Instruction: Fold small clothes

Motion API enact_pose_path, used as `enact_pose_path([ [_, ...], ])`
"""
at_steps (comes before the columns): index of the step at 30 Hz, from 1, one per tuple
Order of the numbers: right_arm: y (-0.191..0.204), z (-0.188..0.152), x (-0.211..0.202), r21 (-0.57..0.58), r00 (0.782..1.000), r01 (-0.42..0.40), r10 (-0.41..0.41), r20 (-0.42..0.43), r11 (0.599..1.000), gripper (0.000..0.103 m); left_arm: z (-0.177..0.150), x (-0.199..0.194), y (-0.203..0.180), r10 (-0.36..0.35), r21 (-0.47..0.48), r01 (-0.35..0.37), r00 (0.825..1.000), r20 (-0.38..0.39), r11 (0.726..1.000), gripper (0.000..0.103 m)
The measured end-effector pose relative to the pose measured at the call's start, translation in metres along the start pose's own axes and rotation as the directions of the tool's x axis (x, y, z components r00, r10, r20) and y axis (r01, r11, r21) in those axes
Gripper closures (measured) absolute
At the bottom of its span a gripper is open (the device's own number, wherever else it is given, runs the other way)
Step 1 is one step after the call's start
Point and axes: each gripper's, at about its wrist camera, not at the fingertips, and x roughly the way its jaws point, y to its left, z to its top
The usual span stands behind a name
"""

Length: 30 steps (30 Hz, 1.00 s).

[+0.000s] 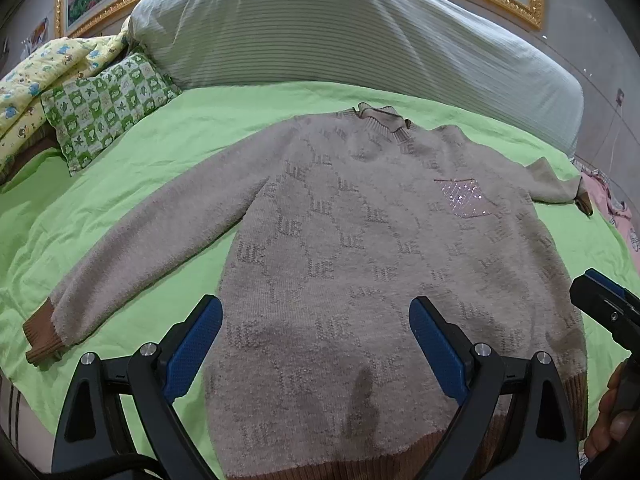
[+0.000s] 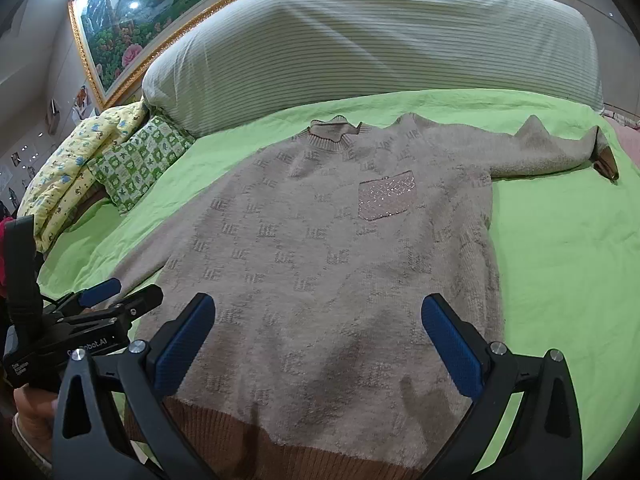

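Observation:
A small beige knit sweater (image 1: 360,248) with brown cuffs and hem lies flat, front up, on the green sheet (image 1: 120,208); it also shows in the right wrist view (image 2: 328,256). It has a sparkly chest pocket (image 2: 386,194). Its left sleeve (image 1: 160,232) stretches out toward the near left, its right sleeve (image 2: 560,152) lies out to the far right. My left gripper (image 1: 316,332) is open and empty, hovering over the sweater's lower left part. My right gripper (image 2: 318,332) is open and empty over the hem, and also shows in the left wrist view (image 1: 604,304).
A large striped pillow (image 1: 340,32) lies across the head of the bed. A green checked cushion (image 1: 108,108) and a yellow patterned quilt (image 1: 44,76) sit at the far left. A gold-framed painting (image 2: 132,24) hangs behind. Pink fabric (image 1: 616,208) lies at the right edge.

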Motion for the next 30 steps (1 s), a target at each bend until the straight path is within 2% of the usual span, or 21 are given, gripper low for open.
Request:
enact_pose_path([
  [30,-0.026,0.017,0.014,0.059,1.000,0.005,-0.004,-0.012,0.998,0.000,0.021,0.022,-0.001,0.017,0.014,-0.016,0.999,-0.033,1.000,0.008],
])
